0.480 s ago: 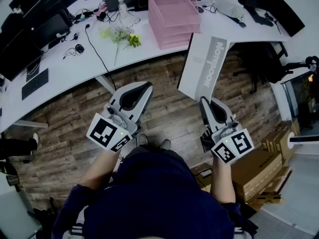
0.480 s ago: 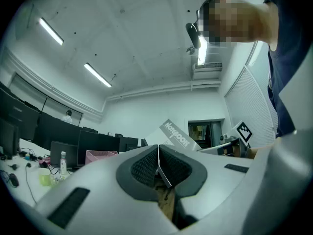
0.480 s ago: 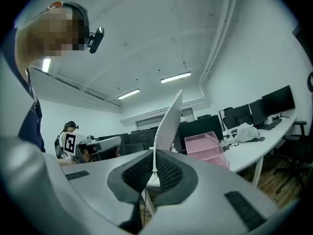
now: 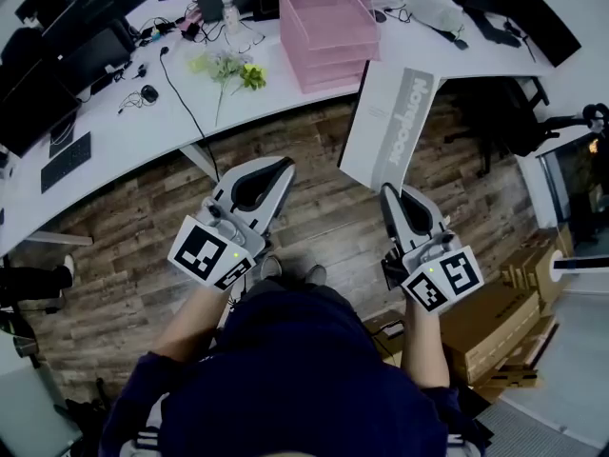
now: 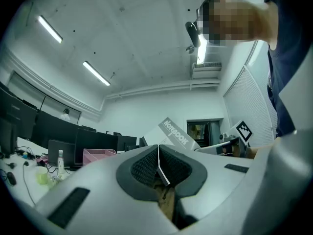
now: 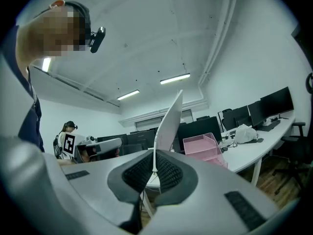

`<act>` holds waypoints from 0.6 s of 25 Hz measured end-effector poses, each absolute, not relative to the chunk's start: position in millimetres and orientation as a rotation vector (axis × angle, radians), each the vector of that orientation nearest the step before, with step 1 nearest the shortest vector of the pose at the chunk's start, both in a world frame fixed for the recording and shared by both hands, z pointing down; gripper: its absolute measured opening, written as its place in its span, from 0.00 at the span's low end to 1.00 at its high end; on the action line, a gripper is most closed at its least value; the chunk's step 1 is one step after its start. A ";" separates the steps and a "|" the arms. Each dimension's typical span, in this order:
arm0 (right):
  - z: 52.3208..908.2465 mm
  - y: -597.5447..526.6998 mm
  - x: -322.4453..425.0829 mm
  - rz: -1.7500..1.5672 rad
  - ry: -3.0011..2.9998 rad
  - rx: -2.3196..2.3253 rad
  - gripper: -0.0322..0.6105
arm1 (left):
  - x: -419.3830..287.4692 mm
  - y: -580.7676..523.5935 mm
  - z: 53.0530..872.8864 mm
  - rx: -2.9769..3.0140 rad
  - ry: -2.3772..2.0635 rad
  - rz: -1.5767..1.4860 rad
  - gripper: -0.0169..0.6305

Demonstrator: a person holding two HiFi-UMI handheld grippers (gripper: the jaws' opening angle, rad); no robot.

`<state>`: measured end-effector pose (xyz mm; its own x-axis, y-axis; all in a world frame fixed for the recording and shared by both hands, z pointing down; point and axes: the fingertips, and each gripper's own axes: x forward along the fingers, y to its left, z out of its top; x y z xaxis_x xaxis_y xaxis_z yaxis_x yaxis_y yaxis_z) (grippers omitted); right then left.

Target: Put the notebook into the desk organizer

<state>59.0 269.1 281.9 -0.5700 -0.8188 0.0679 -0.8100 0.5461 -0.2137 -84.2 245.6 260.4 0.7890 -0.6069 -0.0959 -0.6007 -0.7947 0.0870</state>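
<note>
Notebook — edge between right gripper fingers

This is an open-plan office. A long white desk curves across a wood-plank floor. On the desk stand dark monitors, a keyboard, a mouse with trailing cables, and a pink desk organizer. A black office chair sits at the desk's right end. Strip lights run along the white ceiling above it.
</note>
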 end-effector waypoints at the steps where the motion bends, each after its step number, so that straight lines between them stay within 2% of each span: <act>1: 282.2 269.4 59.9 -0.345 2.726 -1.437 0.06 | -83.2 245.9 260.5 2.924 -0.986 -0.182 0.07; 15: 284.8 268.0 66.6 -0.360 2.721 -1.427 0.06 | -77.4 245.4 264.1 2.917 -0.992 -0.160 0.07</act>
<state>66.6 268.0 284.8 -0.5736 -0.8166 0.0650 -0.8053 0.5476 -0.2270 -77.4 245.4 264.1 0.7883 -0.6102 -0.0797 -0.6043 -0.7920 0.0864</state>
